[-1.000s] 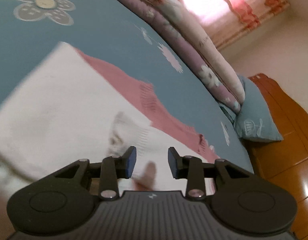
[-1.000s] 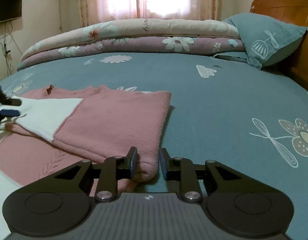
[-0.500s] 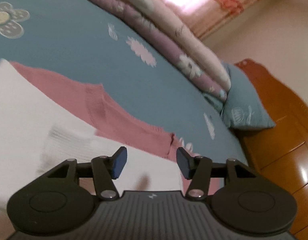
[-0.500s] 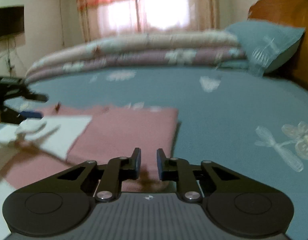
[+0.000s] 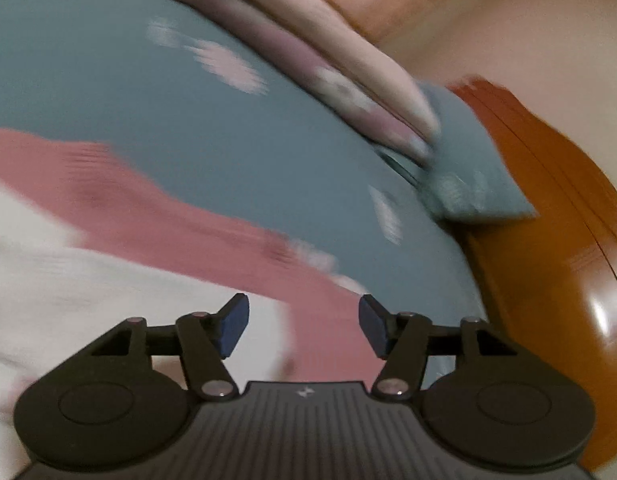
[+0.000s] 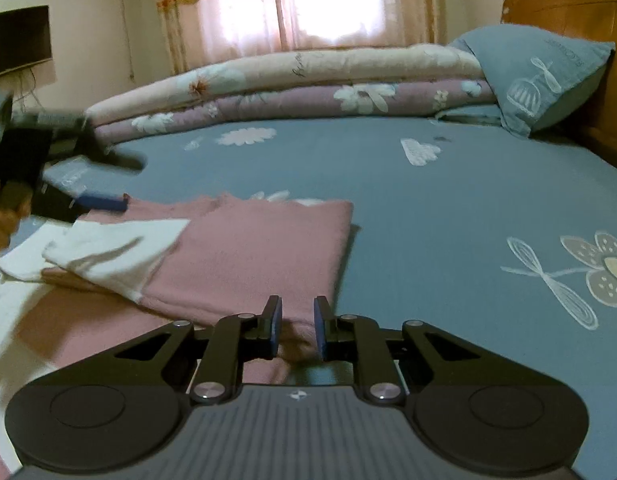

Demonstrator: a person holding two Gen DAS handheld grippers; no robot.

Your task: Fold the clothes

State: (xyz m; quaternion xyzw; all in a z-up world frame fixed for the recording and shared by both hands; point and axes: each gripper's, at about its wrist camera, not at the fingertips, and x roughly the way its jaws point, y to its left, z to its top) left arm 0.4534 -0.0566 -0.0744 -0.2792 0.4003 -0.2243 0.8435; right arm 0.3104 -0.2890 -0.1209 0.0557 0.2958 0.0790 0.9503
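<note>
A pink and white knit sweater (image 6: 248,256) lies partly folded on the blue bedsheet (image 6: 448,220), its white sleeve (image 6: 116,248) laid across the pink body. My right gripper (image 6: 296,328) is shut on the sweater's near folded edge, with pink fabric filling the gap between the pads. My left gripper (image 6: 116,182) hovers above the sleeve at the left, and its jaws are opening. In the blurred left wrist view, the left gripper (image 5: 304,328) holds nothing and sits over the sweater (image 5: 168,224) and its white part (image 5: 88,292).
Folded floral quilts (image 6: 308,80) lie along the far side of the bed. A blue pillow (image 6: 540,80) leans on the wooden headboard (image 6: 568,0) at the right. A dark screen (image 6: 20,40) hangs on the left wall. A person's hand (image 6: 0,220) holds the left gripper.
The left gripper let go of the white sleeve, opened wider and lifted away towards the quilts. The right gripper's jaws narrowed onto the pink fold and stayed in place.
</note>
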